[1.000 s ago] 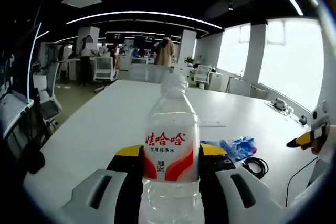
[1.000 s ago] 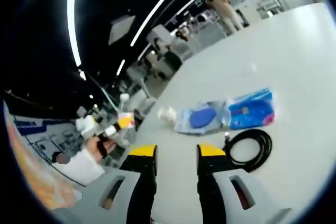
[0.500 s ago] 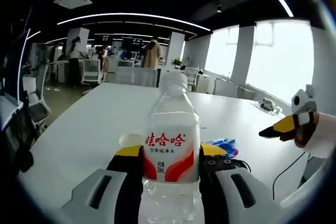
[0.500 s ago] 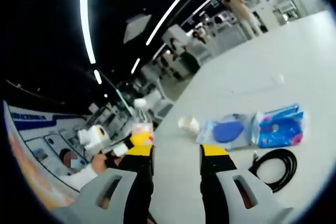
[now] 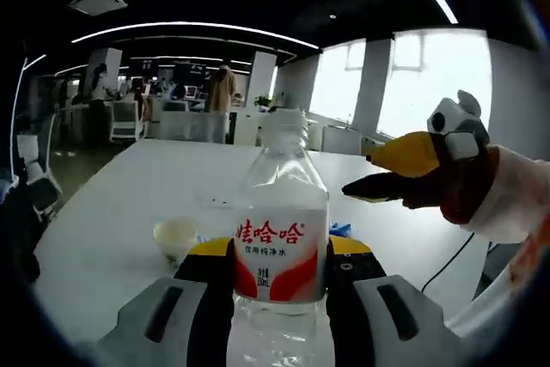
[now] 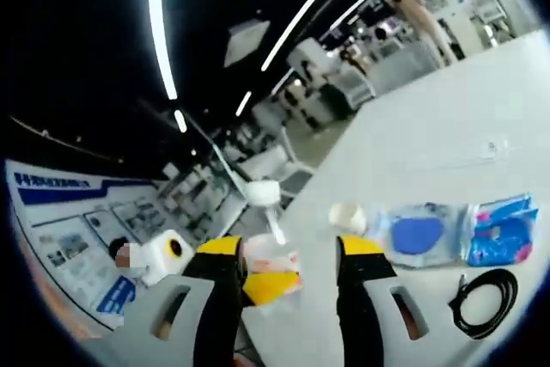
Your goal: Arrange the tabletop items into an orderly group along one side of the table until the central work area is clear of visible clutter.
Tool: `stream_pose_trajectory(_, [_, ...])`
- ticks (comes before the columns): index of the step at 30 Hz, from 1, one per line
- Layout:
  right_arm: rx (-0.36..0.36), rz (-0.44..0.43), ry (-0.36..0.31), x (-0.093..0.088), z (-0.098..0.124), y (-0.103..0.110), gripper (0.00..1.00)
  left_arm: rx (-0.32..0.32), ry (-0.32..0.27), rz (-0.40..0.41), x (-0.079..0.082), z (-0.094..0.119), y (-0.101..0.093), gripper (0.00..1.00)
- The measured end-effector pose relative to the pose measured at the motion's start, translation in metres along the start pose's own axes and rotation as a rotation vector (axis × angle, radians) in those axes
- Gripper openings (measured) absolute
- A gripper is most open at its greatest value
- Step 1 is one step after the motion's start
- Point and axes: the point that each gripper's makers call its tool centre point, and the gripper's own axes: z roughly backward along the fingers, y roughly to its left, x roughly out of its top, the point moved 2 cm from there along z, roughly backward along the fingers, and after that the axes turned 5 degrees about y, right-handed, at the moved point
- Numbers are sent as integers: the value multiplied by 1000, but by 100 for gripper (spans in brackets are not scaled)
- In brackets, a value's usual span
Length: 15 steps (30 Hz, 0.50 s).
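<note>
A clear water bottle (image 5: 280, 238) with a red and white label stands upright between the jaws of my left gripper (image 5: 280, 248), which is shut on it above the white table (image 5: 112, 212). My right gripper (image 5: 375, 174) reaches in from the right with its yellow tips level with the bottle's shoulder, a little apart from it. In the right gripper view my right gripper (image 6: 288, 251) is open, and the bottle (image 6: 268, 257) shows tilted beyond its jaws. A small white cup (image 5: 174, 235) sits on the table left of the bottle.
The white cup (image 6: 348, 217), a clear pouch with a blue disc (image 6: 418, 234), a blue and pink packet (image 6: 503, 229) and a coiled black cable (image 6: 481, 298) lie in a row on the table. A person's white sleeve (image 5: 516, 212) is at the right.
My right gripper has moved much nearer to the bottle, which now sits in line with its jaws. The left view has swung left, bringing the white cup in.
</note>
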Motion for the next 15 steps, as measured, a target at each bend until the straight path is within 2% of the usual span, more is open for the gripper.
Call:
stream_pose_trajectory(4, [3, 84, 14, 3, -11, 13, 43, -27, 9, -29, -1, -2, -10, 40])
stream_pose_trajectory(7, [4, 89, 8, 4, -13, 15, 39, -42, 14, -57, -2, -1, -19, 40])
stream_pose_trajectory(10, [1, 77, -11, 6, -13, 15, 28, -58, 19, -70, -3, -1, -25, 40])
stream_pose_trajectory(15, [-18, 79, -43, 5, -9, 11, 25, -65, 29, -79, -6, -1, -26, 40])
